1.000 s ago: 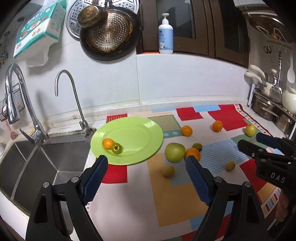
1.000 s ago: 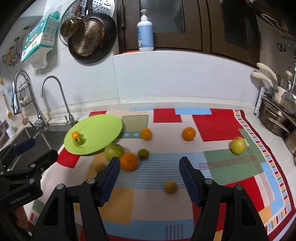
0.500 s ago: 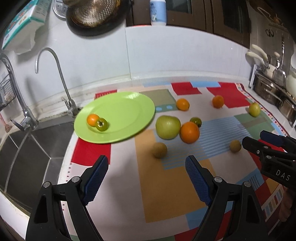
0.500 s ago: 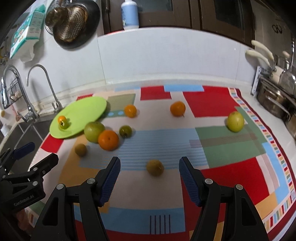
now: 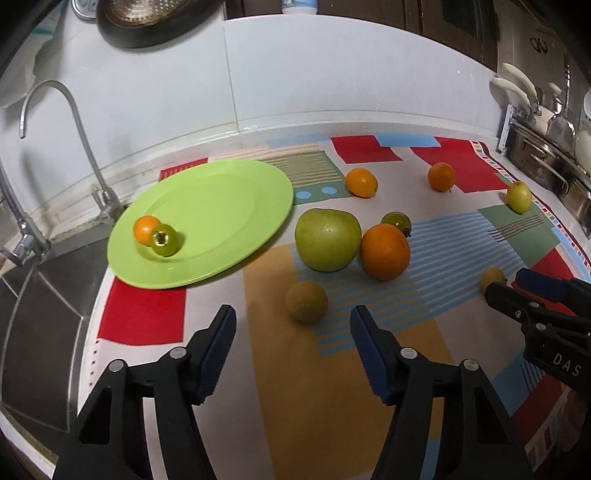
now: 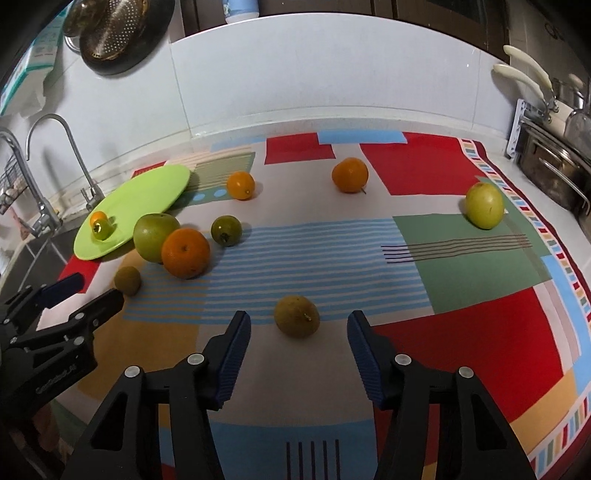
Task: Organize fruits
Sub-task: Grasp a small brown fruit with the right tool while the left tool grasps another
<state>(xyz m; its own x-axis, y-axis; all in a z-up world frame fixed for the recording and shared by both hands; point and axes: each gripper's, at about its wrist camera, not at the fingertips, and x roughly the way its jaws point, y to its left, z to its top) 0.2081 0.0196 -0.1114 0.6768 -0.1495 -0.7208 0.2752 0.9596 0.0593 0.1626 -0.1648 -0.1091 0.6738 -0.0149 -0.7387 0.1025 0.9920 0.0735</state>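
Note:
A lime green plate (image 5: 221,206) (image 6: 147,195) holds a small orange fruit (image 5: 144,229) and a small green tomato (image 5: 164,240). Loose on the patterned mat lie a big green apple (image 5: 327,239) (image 6: 153,236), a big orange (image 5: 385,252) (image 6: 185,253), a green tomato (image 5: 397,221) (image 6: 226,229), two small oranges (image 5: 361,182) (image 5: 440,176), a yellow-green apple (image 6: 484,206) and two brown fruits. My left gripper (image 5: 291,339) is open, just short of one brown fruit (image 5: 306,302). My right gripper (image 6: 299,343) is open, just short of the other brown fruit (image 6: 296,316).
A steel sink (image 5: 40,295) with two taps (image 5: 74,122) lies left of the mat. Steel pots (image 5: 546,166) stand at the right. A pan (image 6: 110,33) hangs on the white backsplash. The counter's front edge is below both grippers.
Both grippers have moved forward and down toward the mat. Each now has a brown fruit close in front of its open fingers. No fruit has moved.

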